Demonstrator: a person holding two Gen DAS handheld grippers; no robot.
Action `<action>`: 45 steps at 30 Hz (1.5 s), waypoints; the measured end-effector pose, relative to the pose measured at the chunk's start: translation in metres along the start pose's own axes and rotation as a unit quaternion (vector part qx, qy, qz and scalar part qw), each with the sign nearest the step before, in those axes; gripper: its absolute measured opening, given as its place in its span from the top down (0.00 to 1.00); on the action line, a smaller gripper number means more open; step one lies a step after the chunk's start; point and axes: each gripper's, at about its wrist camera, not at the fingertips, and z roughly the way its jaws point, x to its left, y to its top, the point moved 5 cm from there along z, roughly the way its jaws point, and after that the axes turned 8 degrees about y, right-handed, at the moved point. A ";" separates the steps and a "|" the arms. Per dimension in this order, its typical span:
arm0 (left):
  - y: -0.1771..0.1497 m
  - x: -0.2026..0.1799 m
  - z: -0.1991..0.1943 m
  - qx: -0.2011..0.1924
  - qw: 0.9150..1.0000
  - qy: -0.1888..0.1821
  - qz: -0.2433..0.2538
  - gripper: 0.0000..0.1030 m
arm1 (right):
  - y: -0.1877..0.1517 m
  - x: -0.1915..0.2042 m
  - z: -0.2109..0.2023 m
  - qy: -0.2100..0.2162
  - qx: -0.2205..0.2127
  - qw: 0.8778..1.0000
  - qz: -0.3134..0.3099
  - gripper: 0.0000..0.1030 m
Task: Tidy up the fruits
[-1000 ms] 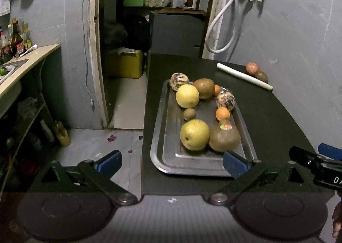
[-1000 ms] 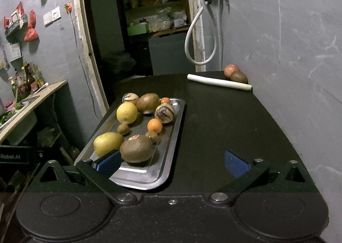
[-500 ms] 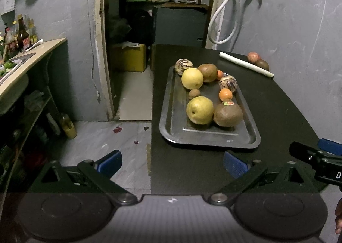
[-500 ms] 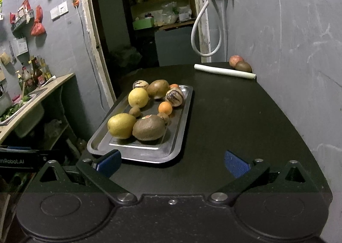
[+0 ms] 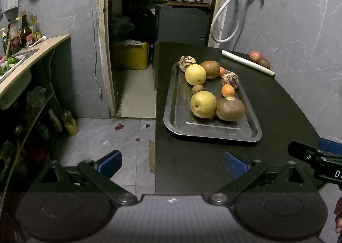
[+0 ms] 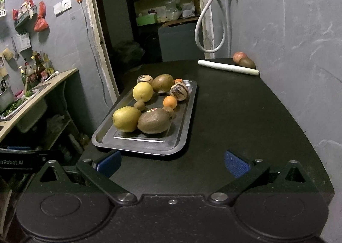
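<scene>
Both the left gripper (image 5: pixel 172 162) and right gripper (image 6: pixel 172 161) gape empty. The brown fruit (image 6: pixel 154 120) on the tray (image 6: pixel 181 136) bears a sticker (image 6: pixel 151 110), unreadable; the left tool's side reads, perhaps, "nRobot.AI".

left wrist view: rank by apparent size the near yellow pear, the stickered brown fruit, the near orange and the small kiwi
1. Pear and brown fruit: alike, no ranking.
2. Orange.
3. Kiwi, close to the orange, slightly smaller.

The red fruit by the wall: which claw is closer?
Right. The right claw sits on the red fruit's side; the left claw hangs by the table's opposite edge.
</scene>
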 end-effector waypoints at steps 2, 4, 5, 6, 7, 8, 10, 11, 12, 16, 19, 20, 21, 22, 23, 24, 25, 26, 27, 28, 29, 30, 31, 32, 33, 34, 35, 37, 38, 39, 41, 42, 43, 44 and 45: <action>0.000 0.000 0.000 0.000 1.000 0.000 0.000 0.01 | 0.000 0.000 0.001 0.001 0.002 1.000 0.000 0.01; 0.000 0.000 0.000 0.001 1.000 0.001 -0.001 0.01 | -0.001 0.001 0.001 0.003 0.004 1.000 -0.001 0.01; -0.001 0.000 0.000 0.001 1.000 0.001 -0.002 0.01 | -0.001 0.001 0.001 0.003 0.004 1.000 -0.002 0.01; -0.003 0.000 0.001 0.002 1.000 0.001 -0.003 0.01 | -0.001 0.001 0.001 0.004 0.005 1.000 -0.002 0.01; -0.003 0.000 0.000 0.004 1.000 0.001 -0.005 0.01 | -0.001 0.002 0.001 0.004 0.005 1.000 -0.003 0.01; -0.004 0.000 0.000 0.006 1.000 0.000 -0.007 0.01 | -0.001 0.002 0.001 0.004 0.006 1.000 -0.003 0.01; -0.006 0.001 0.000 0.007 1.000 0.000 -0.009 0.01 | -0.001 0.002 0.002 0.004 0.006 1.000 -0.003 0.01; -0.006 0.001 0.000 0.008 1.000 0.001 -0.009 0.01 | -0.001 0.002 0.002 0.004 0.006 1.000 -0.003 0.01; -0.006 0.001 0.000 0.008 1.000 0.001 -0.010 0.01 | -0.001 0.002 0.002 0.004 0.006 1.000 -0.003 0.01; -0.006 0.001 -0.001 0.007 1.000 0.001 -0.009 0.01 | 0.000 0.002 0.001 0.004 0.006 1.000 -0.003 0.01; -0.007 0.001 -0.001 0.008 1.000 0.001 -0.010 0.01 | 0.000 0.002 0.001 0.004 0.006 1.000 -0.002 0.01; -0.006 0.001 0.000 0.008 1.000 0.001 -0.009 0.01 | -0.001 0.002 0.001 0.004 0.006 1.000 -0.002 0.01; -0.006 0.001 0.000 0.008 1.000 0.002 -0.009 0.01 | -0.001 0.001 0.002 0.005 0.007 1.000 -0.001 0.01; -0.006 0.001 -0.001 0.009 1.000 0.002 -0.009 0.01 | 0.000 0.001 0.001 0.005 0.007 1.000 -0.002 0.01; -0.006 0.001 0.000 0.008 1.000 0.002 -0.009 0.01 | 0.000 0.001 0.001 0.005 0.007 1.000 -0.002 0.01; -0.005 0.001 0.000 0.009 1.000 0.002 -0.009 0.01 | 0.000 0.001 0.001 0.005 0.007 1.000 -0.002 0.01; -0.005 0.001 0.000 0.009 1.000 0.002 -0.009 0.01 | 0.000 0.001 0.001 0.005 0.006 1.000 -0.003 0.01; -0.005 0.001 -0.001 0.009 1.000 0.002 -0.009 0.01 | 0.000 0.001 0.001 0.005 0.006 1.000 -0.002 0.01; -0.005 0.000 0.000 0.010 1.000 0.003 -0.010 0.01 | 0.000 0.001 0.001 0.005 0.006 1.000 -0.002 0.01; -0.005 0.000 0.000 0.010 1.000 0.004 -0.010 0.01 | 0.000 0.001 0.001 0.005 0.007 1.000 -0.002 0.01; -0.005 0.000 0.000 0.010 1.000 0.004 -0.011 0.01 | 0.000 0.001 0.001 0.005 0.007 1.000 -0.002 0.01; -0.005 0.000 0.000 0.010 1.000 0.004 -0.010 0.01 | 0.000 0.001 0.001 0.005 0.007 1.000 -0.002 0.01; -0.005 0.000 0.000 0.010 1.000 0.004 -0.010 0.01 | 0.000 0.001 0.002 0.005 0.007 1.000 -0.001 0.01; -0.005 0.000 -0.001 0.010 1.000 0.005 -0.010 0.01 | 0.000 0.000 0.002 0.005 0.007 1.000 -0.001 0.01; -0.005 0.000 0.000 0.010 1.000 0.004 -0.010 0.01 | 0.000 0.000 0.002 0.005 0.007 1.000 0.000 0.01; -0.005 0.000 0.000 0.010 1.000 0.004 -0.010 0.01 | 0.000 0.000 0.002 0.005 0.007 1.000 0.000 0.01; -0.005 0.000 0.000 0.010 1.000 0.004 -0.010 0.01 | -0.001 0.000 0.002 0.005 0.007 1.000 0.000 0.01; -0.005 0.000 0.000 0.011 1.000 0.004 -0.009 0.01 | -0.002 0.000 0.002 0.005 0.008 1.000 0.001 0.01; -0.005 0.000 -0.001 0.011 1.000 0.005 -0.009 0.01 | -0.003 0.000 0.002 0.005 0.008 1.000 0.002 0.01; -0.005 0.000 0.000 0.011 1.000 0.004 -0.009 0.01 | -0.004 0.000 0.002 0.005 0.009 1.000 0.003 0.01; -0.005 0.000 -0.001 0.013 1.000 0.006 -0.009 0.01 | -0.005 -0.001 0.001 0.006 0.009 1.000 0.004 0.01; -0.005 -0.002 -0.002 0.013 1.000 0.008 -0.009 0.01 | -0.004 -0.002 0.001 0.006 0.009 1.000 0.004 0.01; -0.005 -0.002 -0.002 0.014 1.000 0.009 -0.009 0.01 | -0.004 -0.002 0.001 0.006 0.009 1.000 0.004 0.01; -0.004 -0.003 -0.003 0.015 1.000 0.010 -0.010 0.01 | -0.005 -0.002 0.001 0.006 0.010 1.000 0.004 0.01; -0.004 -0.004 -0.003 0.016 1.000 0.011 -0.011 0.01 | -0.005 -0.002 0.001 0.006 0.010 1.000 0.004 0.01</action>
